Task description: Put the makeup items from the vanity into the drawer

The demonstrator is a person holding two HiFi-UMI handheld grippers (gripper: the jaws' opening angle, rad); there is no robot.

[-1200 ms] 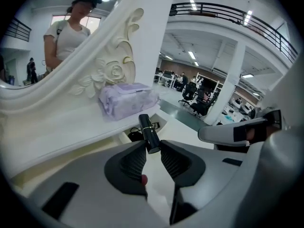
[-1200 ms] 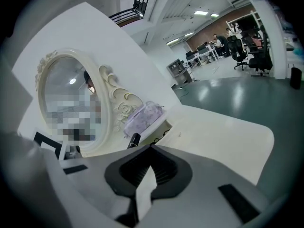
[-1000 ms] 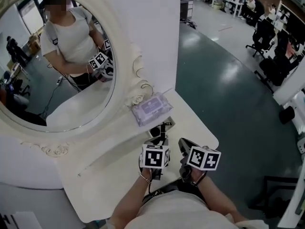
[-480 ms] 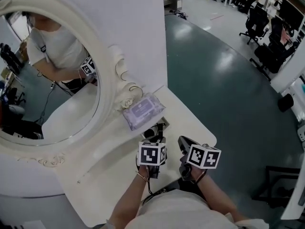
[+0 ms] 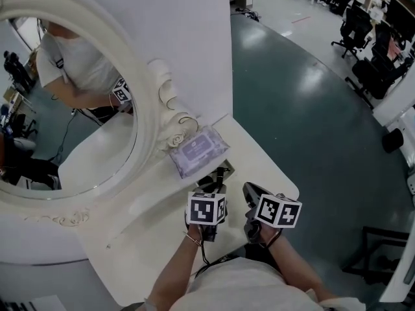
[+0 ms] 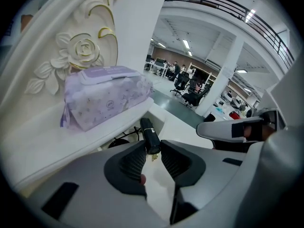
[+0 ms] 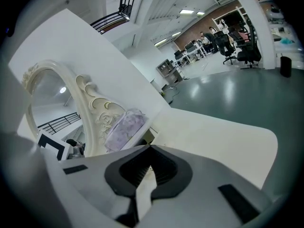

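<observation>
Left gripper (image 6: pixel 153 146) fingers grip a black tube (image 6: pixel 148 129) (right gripper (image 7: pixel 149 147) closed, empty) at the vanity (image 5: pixel 262 167) edge.

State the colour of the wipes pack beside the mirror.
Pale lilac wipes pack, best seen in left gripper view.

An open office hall: swivel chairs (image 5: pixel 353 26) stand on glossy floor (image 5: pixel 292 109) behind the vanity (image 5: pixel 262 167).

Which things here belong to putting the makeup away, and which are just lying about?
Job in hand:
black tube, gripped by the left gripper
purple wipes pack, probably, on the vanity top
right gripper, shut and empty

Just lying about:
oval mirror
office chairs across the floor
</observation>
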